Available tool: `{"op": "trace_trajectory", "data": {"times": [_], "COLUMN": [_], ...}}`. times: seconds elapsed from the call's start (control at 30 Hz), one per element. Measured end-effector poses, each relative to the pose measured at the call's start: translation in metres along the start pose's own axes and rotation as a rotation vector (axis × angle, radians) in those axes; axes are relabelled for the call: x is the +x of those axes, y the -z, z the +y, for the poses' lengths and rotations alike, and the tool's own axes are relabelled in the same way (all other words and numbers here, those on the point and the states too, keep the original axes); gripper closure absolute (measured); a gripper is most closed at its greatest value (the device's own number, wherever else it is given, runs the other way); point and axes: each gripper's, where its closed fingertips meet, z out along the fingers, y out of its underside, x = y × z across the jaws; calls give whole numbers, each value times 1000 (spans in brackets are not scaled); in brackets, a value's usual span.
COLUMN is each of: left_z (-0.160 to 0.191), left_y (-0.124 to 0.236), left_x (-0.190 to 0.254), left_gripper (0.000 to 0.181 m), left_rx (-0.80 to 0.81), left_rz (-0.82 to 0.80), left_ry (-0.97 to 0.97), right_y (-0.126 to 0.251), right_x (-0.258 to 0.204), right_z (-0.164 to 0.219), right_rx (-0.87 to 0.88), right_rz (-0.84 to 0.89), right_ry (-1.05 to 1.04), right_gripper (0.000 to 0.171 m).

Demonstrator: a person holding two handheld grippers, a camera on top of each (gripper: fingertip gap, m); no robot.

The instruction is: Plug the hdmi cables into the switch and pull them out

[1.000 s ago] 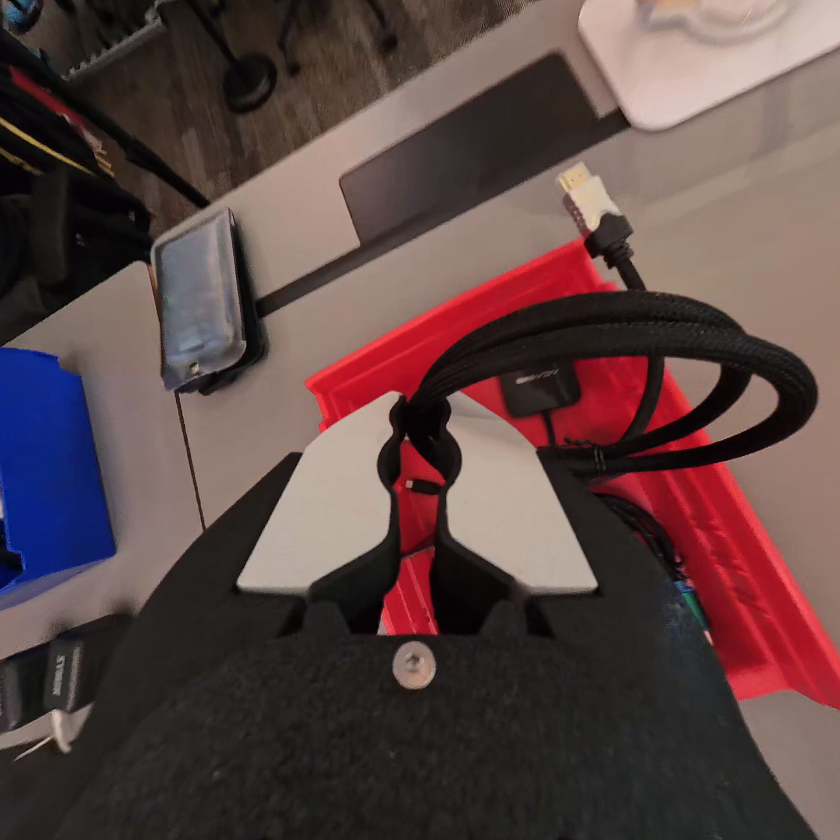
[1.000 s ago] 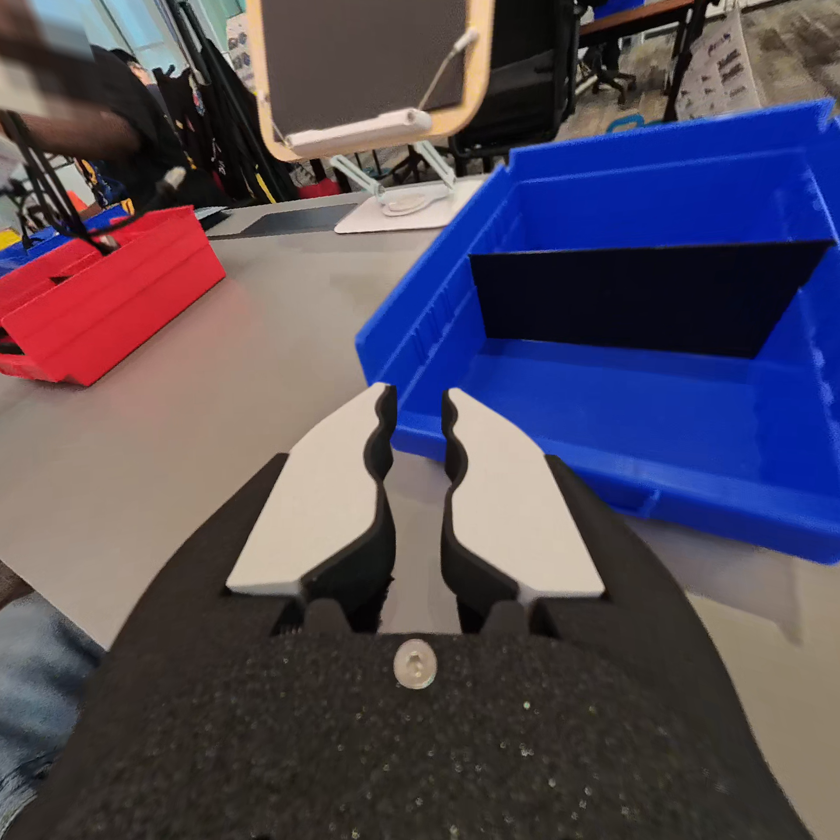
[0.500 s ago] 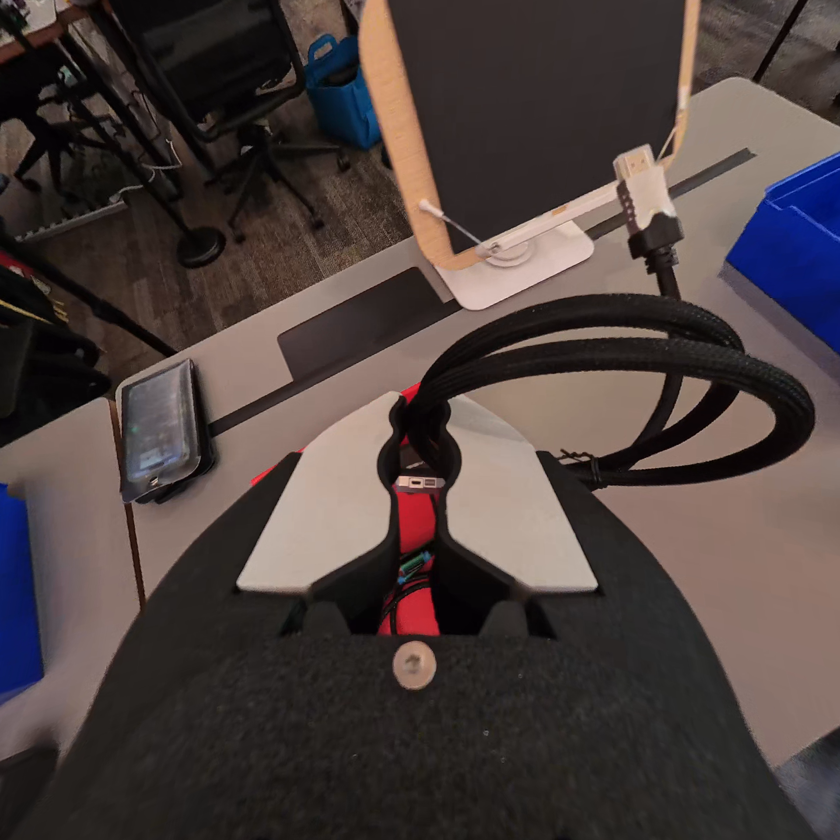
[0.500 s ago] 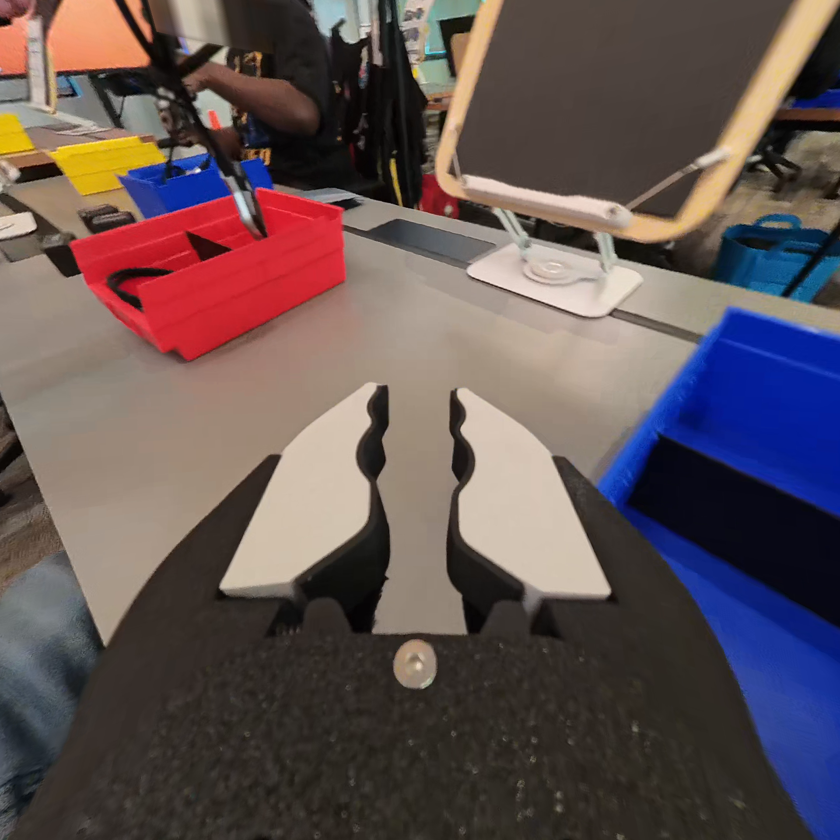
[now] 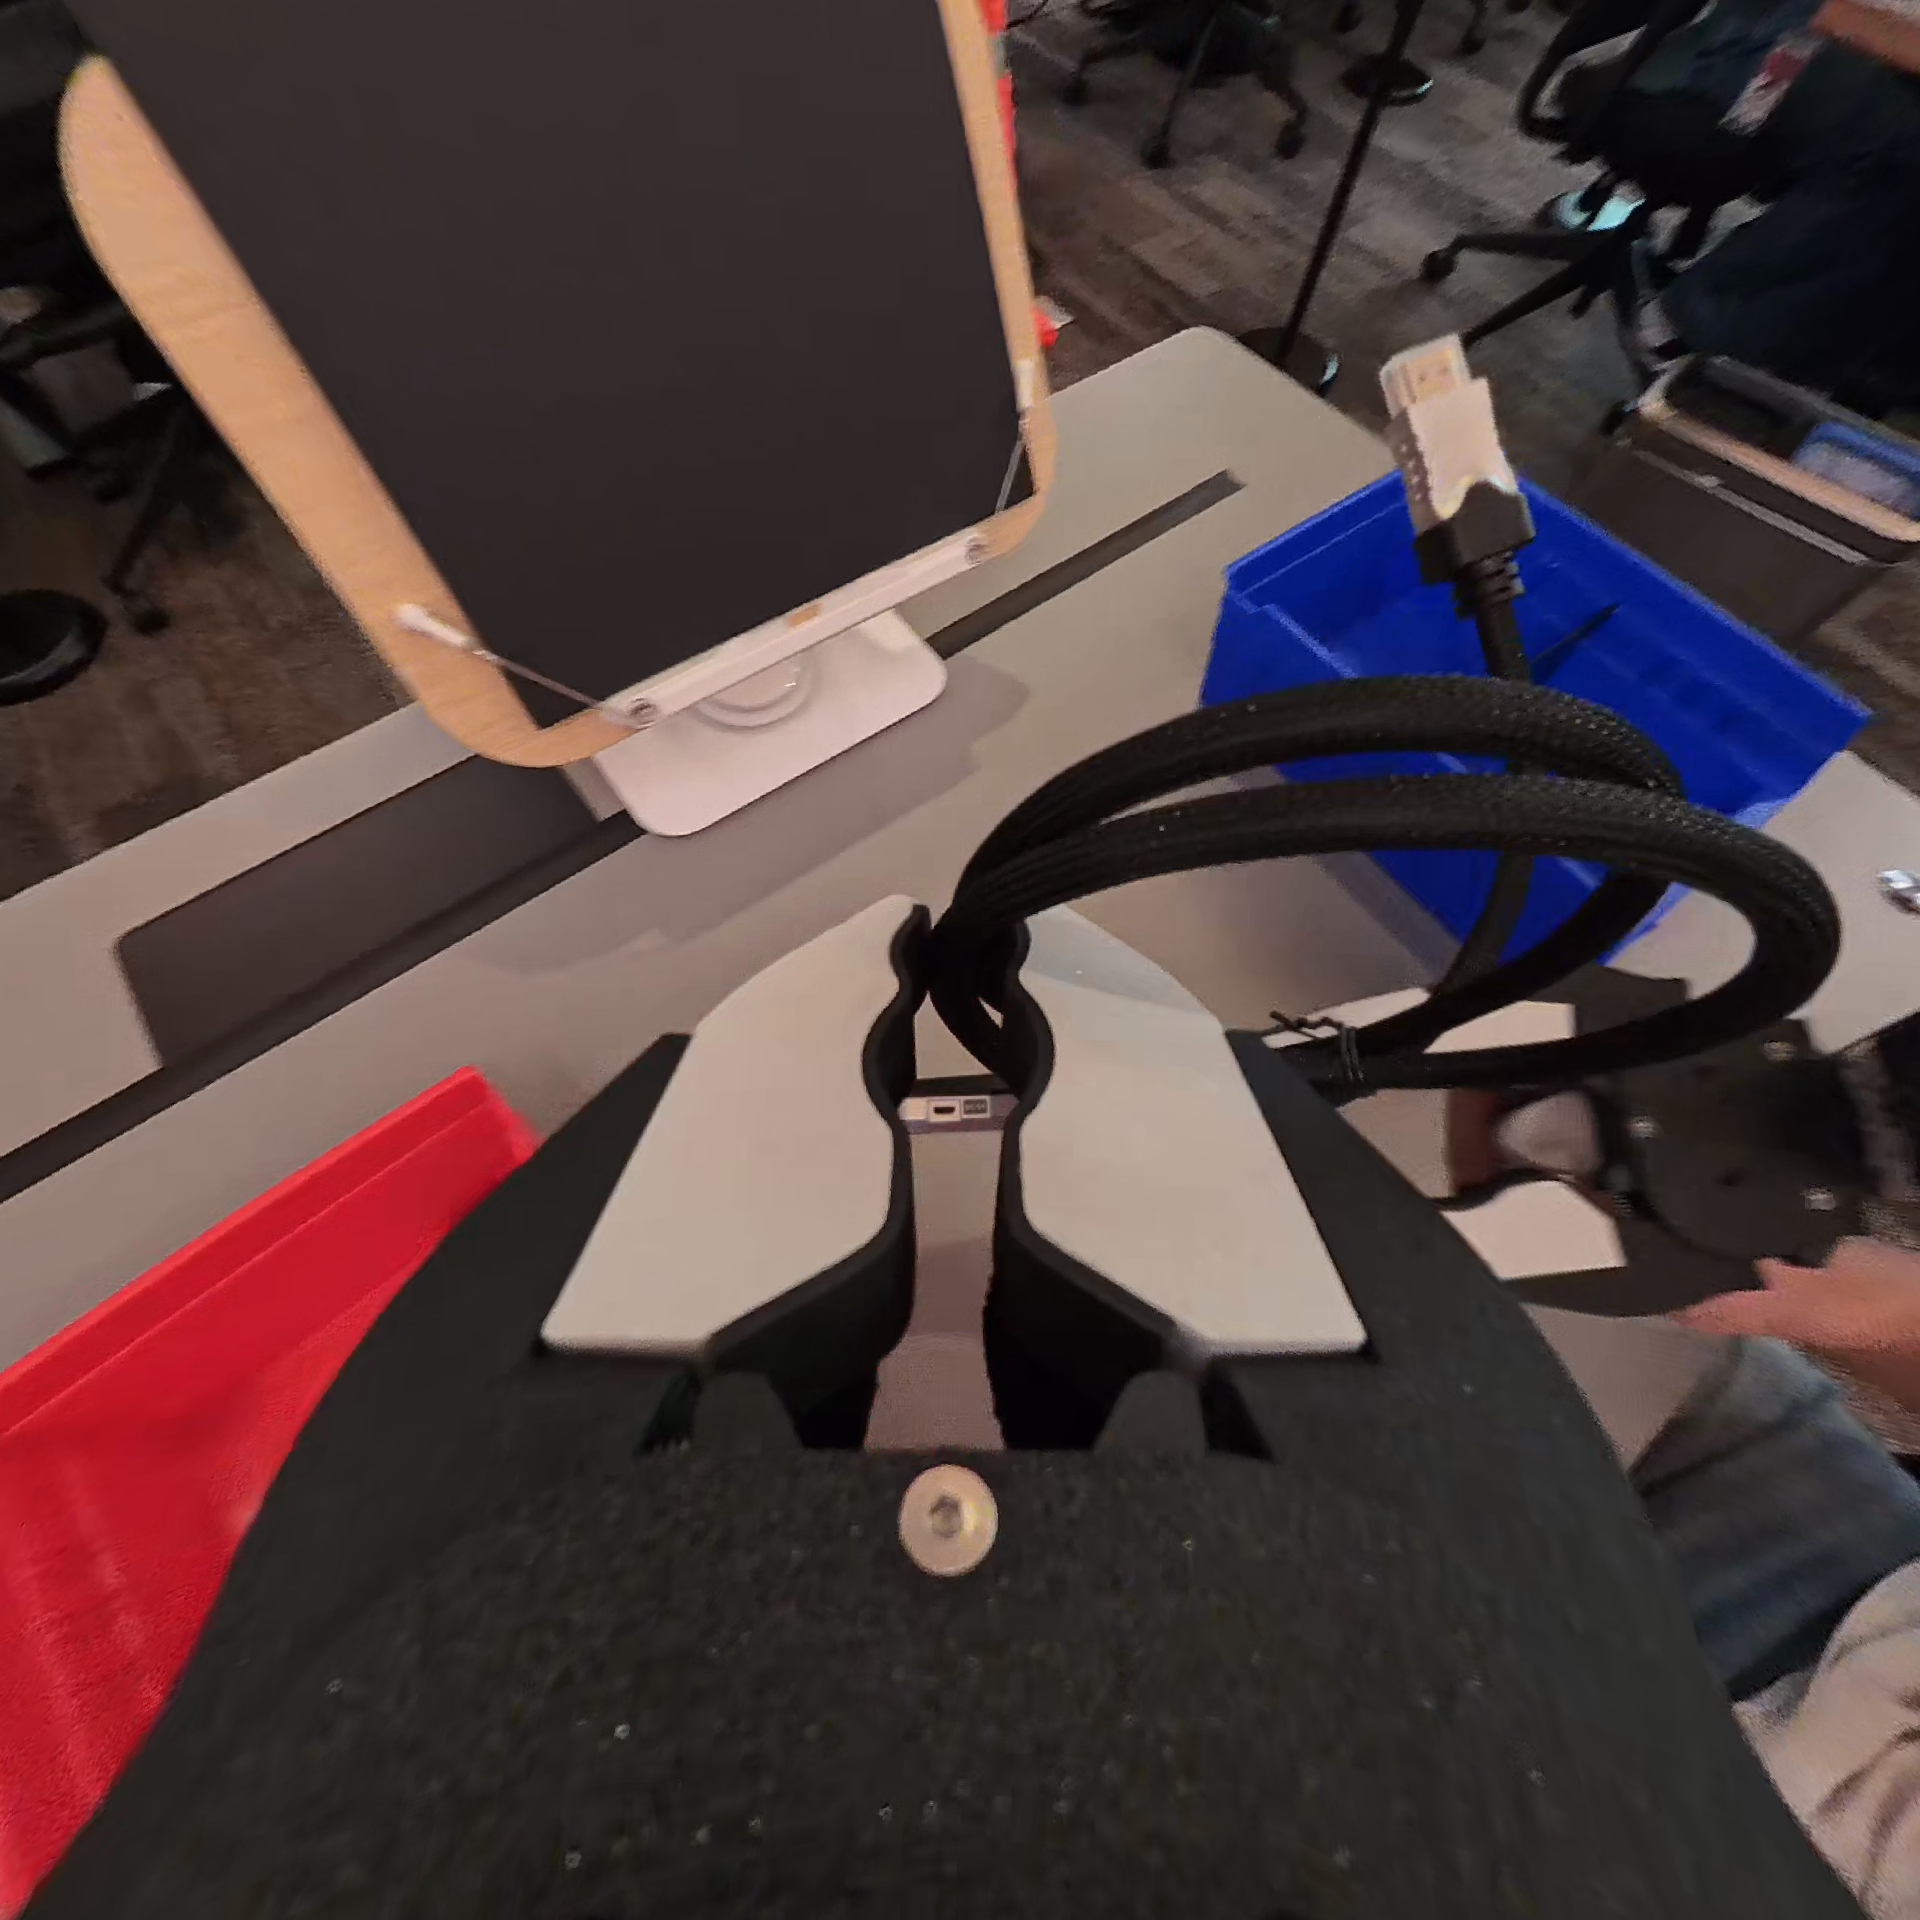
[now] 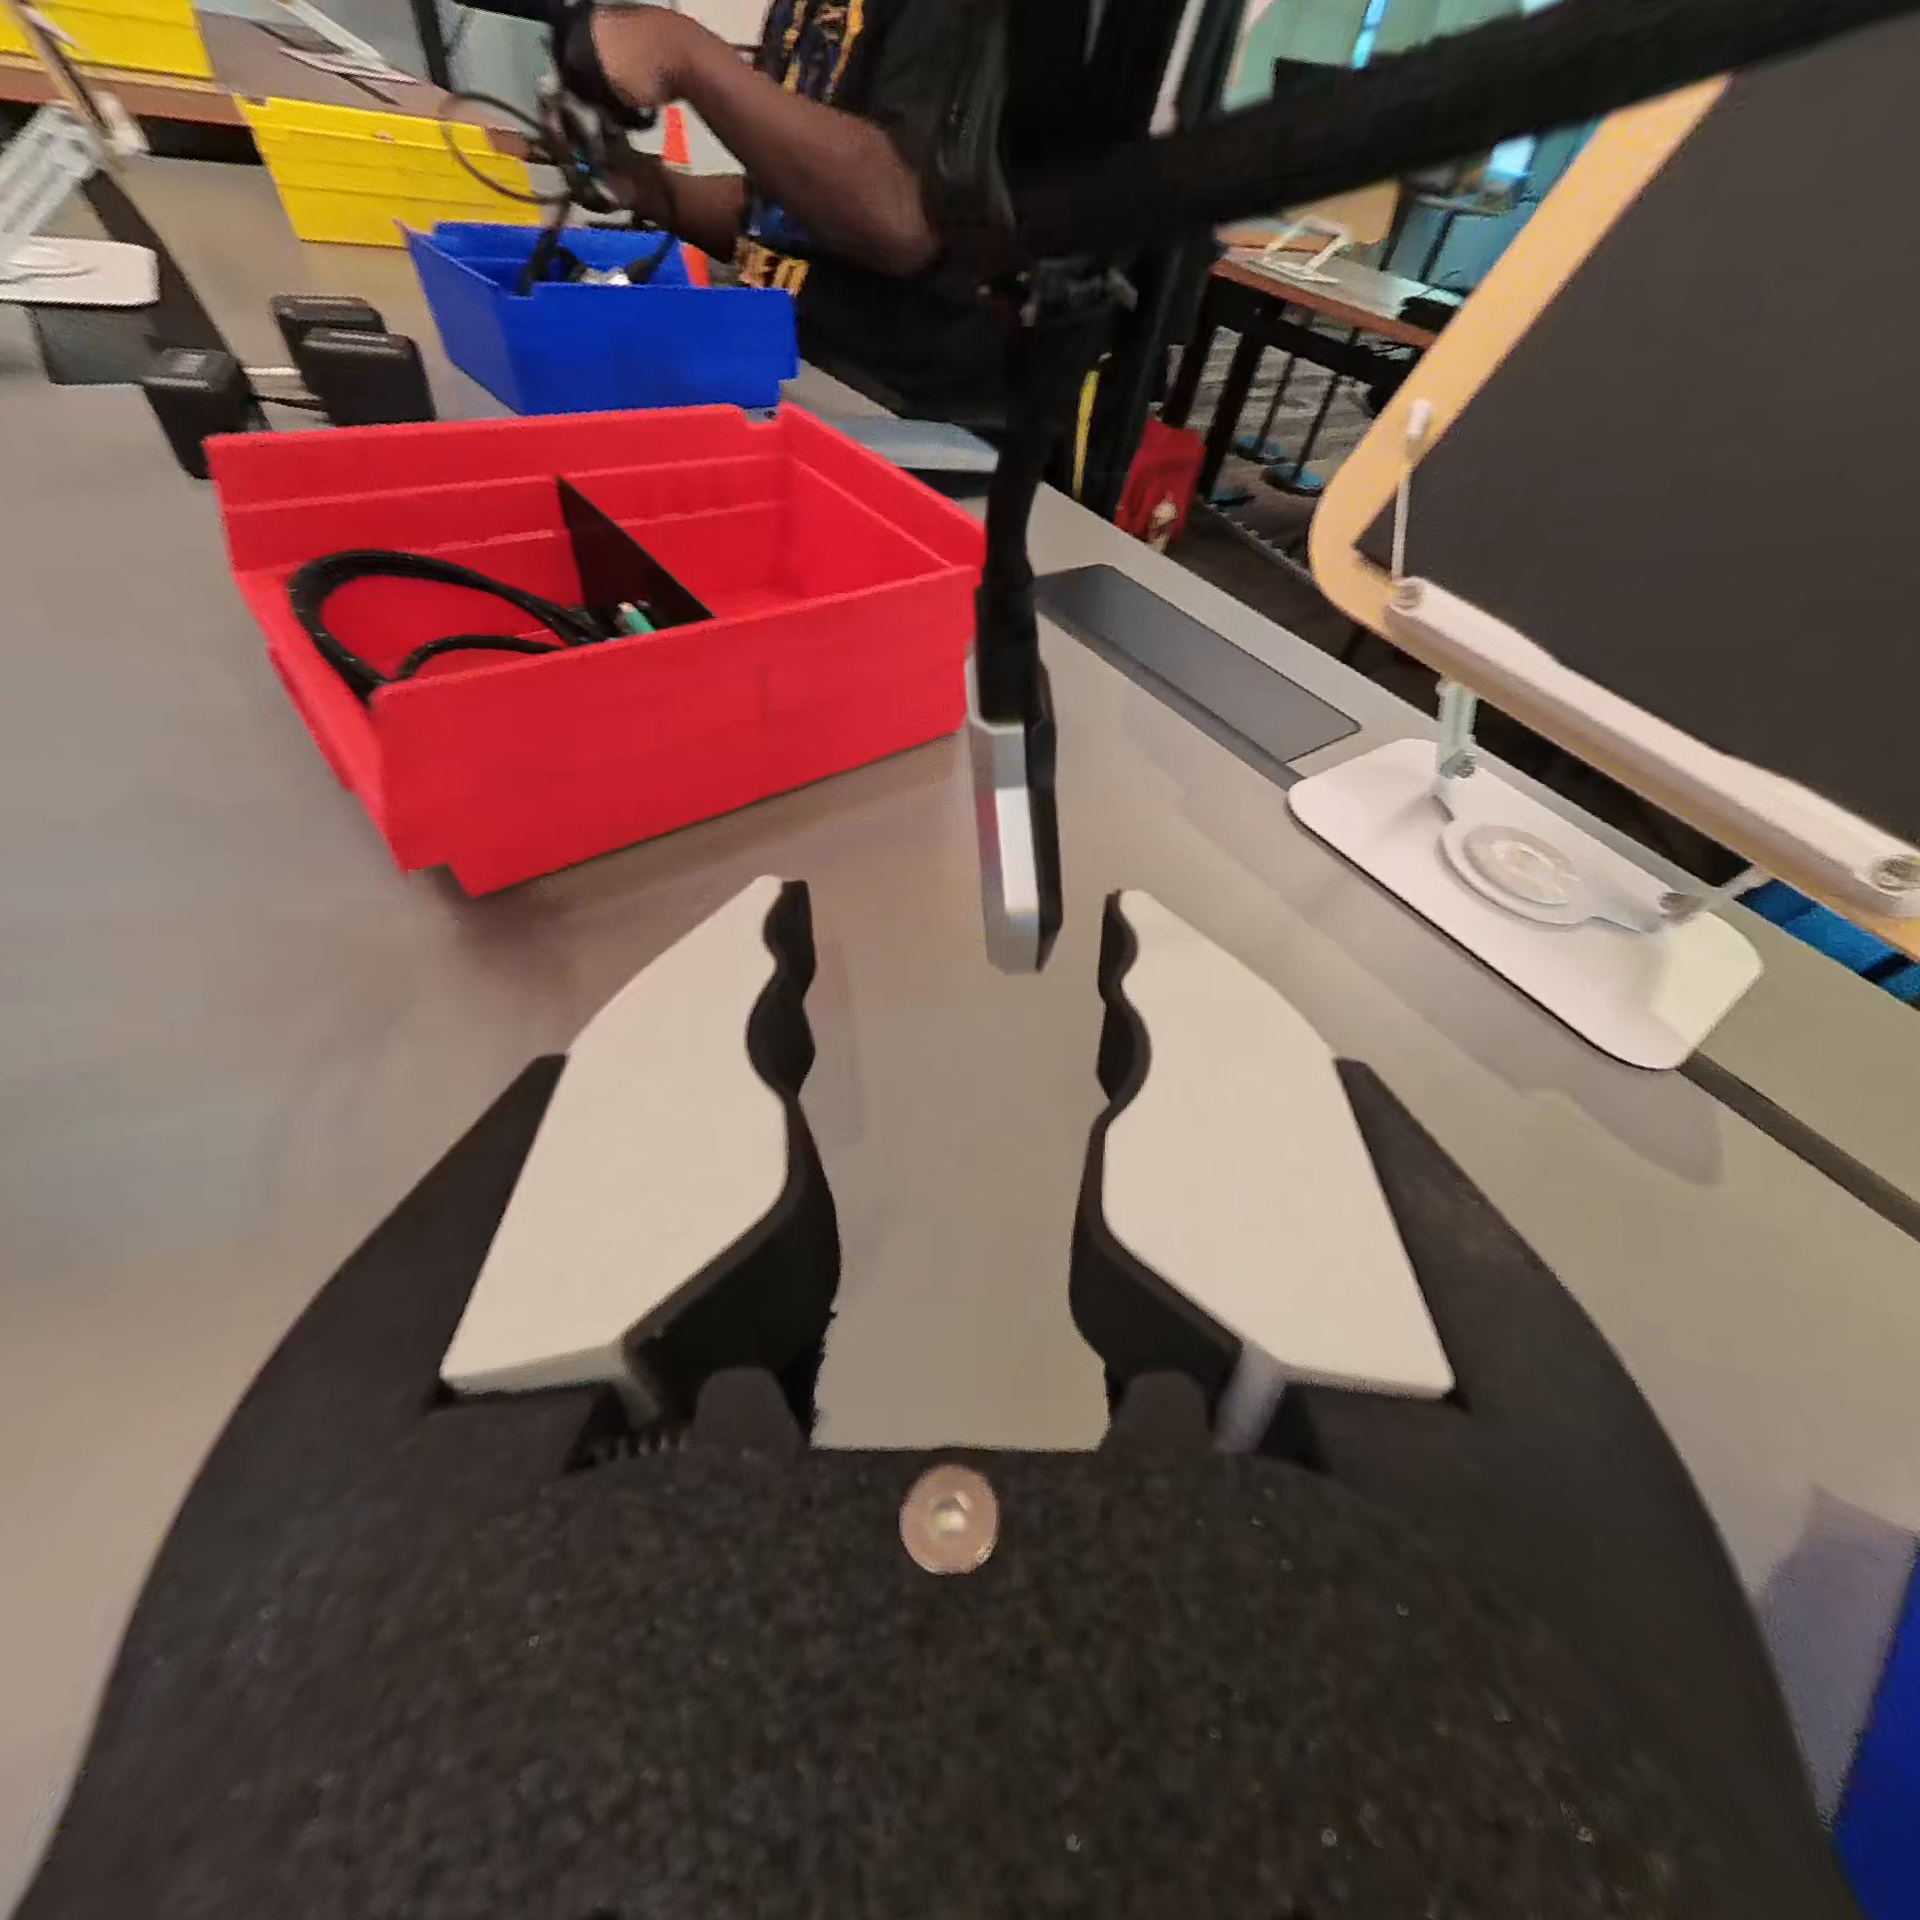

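The left hand-held gripper (image 5: 961, 961) is clamped on a bundle of black braided HDMI cables (image 5: 1455, 821), pinched in the wavy notch between its grey fingers (image 5: 748, 1122); the bundle loops out to the right in mid-air above the grey worktop (image 5: 727, 914), tied by a thin wire twist where the strands come together again; one silver-and-black plug (image 5: 1449, 457) stands up free above the blue bin (image 5: 1621, 665) at the worktop's right end. The switch (image 6: 1013, 831), a small flat metal-cased block with rounded corners, hangs from the cables just ahead of the right hand-held gripper (image 6: 951, 935), whose jaws stand wide apart with nothing between them; in the left wrist view only a sliver of its port edge (image 5: 951, 1110) shows between the fingers.

By my judgement the braid is rough and grippy but springy; the coil will resist bending and swing whatever dangles from it; so the cable is a poor place to hold for plugging. The plug's hard moulded shell, stiff and squarish, is the better purchase; the switch looks light and smooth, likely to slip or twist, so take it across its flat faces, clear of the ports.

A red plastic bin (image 6: 623, 665) with a black divider sits toward the worktop's left side, holding other thin cables; a wood-rimmed dark panel on a white stand (image 5: 582, 343) is at the far edge; both bins are ribbed, rigid plastic.
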Motion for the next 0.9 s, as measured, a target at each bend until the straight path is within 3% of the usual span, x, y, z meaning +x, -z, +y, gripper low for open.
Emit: {"op": "trace_trajectory", "data": {"times": [0.27,0.33,0.5,0.67,0.9], "left_z": [-8,-9,-5,12,44], "left_y": [-25,-26,-17,-9,-14], "left_x": [60,66,58,50,16], "left_gripper": [171,171,171,174,172], "left_rx": [53,62,107,157,126], "left_rz": [172,193,263,450,425], "left_ry": [36,40,99,215,300], "right_y": [-6,1,35,65,75], "right_x": [25,28,51,51,32], "right_z": [51,60,45,14,-6], "right_rx": [-115,-129,-24,118,156], "right_rz": [93,108,222,208,210], "right_ry": [0,37,128,239,459], "right_gripper": [115,148,149,150,150]}}
